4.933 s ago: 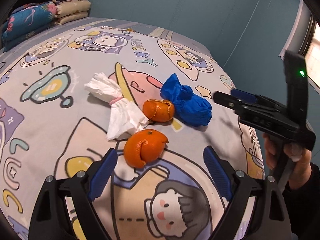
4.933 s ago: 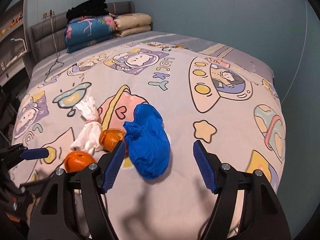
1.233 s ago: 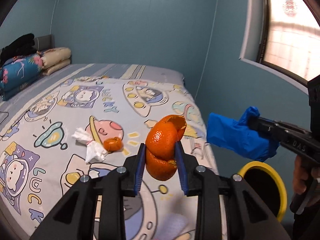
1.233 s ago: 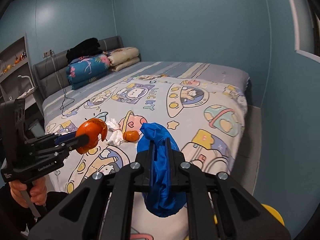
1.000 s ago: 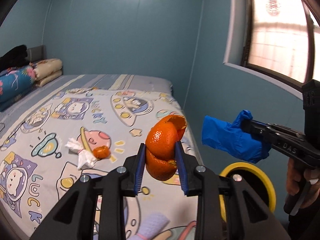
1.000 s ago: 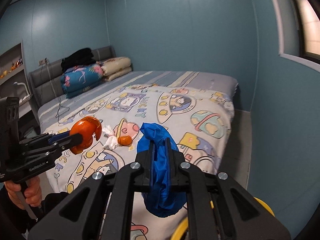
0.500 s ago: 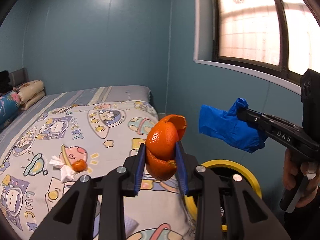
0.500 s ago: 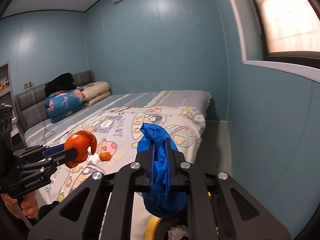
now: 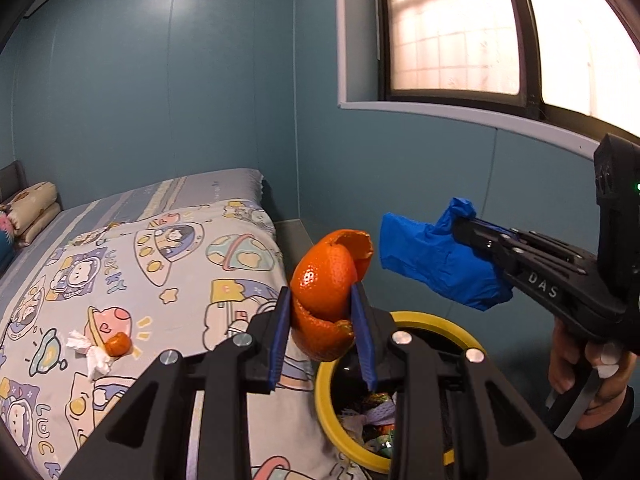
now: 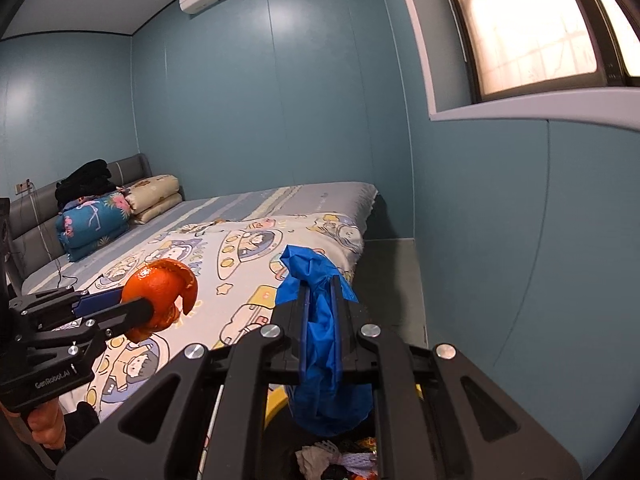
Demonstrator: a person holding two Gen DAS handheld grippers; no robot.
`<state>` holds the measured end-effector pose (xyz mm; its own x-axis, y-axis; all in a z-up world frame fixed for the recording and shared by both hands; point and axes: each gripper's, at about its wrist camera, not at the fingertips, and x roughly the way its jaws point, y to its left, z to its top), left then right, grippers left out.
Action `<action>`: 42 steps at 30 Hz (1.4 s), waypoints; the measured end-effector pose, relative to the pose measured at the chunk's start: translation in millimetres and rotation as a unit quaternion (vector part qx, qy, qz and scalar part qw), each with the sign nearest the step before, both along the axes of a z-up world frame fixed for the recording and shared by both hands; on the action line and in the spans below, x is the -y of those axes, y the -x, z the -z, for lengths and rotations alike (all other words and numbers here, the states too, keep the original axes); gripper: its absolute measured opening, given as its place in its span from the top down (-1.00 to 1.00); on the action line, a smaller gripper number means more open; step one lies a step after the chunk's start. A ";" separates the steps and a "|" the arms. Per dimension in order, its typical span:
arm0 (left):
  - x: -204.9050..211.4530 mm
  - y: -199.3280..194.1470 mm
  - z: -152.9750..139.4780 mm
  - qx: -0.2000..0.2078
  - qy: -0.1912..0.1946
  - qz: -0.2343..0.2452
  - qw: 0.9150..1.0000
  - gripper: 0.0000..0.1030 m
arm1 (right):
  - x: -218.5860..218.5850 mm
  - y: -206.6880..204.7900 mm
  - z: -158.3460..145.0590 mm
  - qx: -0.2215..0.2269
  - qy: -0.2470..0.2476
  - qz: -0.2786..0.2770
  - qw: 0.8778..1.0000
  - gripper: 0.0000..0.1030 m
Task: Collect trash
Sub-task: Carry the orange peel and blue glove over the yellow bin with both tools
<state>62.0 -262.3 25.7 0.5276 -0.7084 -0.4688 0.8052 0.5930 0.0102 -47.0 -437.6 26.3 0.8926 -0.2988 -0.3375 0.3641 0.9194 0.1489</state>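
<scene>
My left gripper (image 9: 322, 320) is shut on an orange peel (image 9: 326, 284) and holds it in the air beside the bed, just above the near rim of a yellow-rimmed trash bin (image 9: 430, 318). My right gripper (image 10: 320, 320) is shut on a crumpled blue glove (image 10: 320, 344), which hangs over the bin's opening. The glove also shows in the left wrist view (image 9: 436, 264), and the peel in the right wrist view (image 10: 160, 296). A second orange peel (image 9: 118, 344) and white tissues (image 9: 90, 354) lie on the bedsheet.
The bin holds mixed trash (image 10: 340, 460) and stands on the floor between the bed (image 9: 160, 264) and the blue wall (image 10: 520, 260). Folded bedding (image 10: 116, 208) lies at the headboard. A window (image 9: 500, 32) is above the bin.
Both grippers have swung away from the bed toward the bin with their loads. The bin's inside has come into view below both grippers.
</scene>
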 end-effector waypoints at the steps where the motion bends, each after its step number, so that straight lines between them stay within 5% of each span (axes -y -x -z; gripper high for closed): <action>1: 3.8 0.7 2.2 -0.003 -0.002 0.004 1.000 0.45 | 2.7 1.0 2.4 -0.002 -0.003 0.000 1.000 0.84; 42: 69.1 -19.9 115.8 -0.157 -0.076 0.060 0.983 0.44 | 50.6 -22.8 81.2 -0.121 -0.099 0.015 0.988 0.82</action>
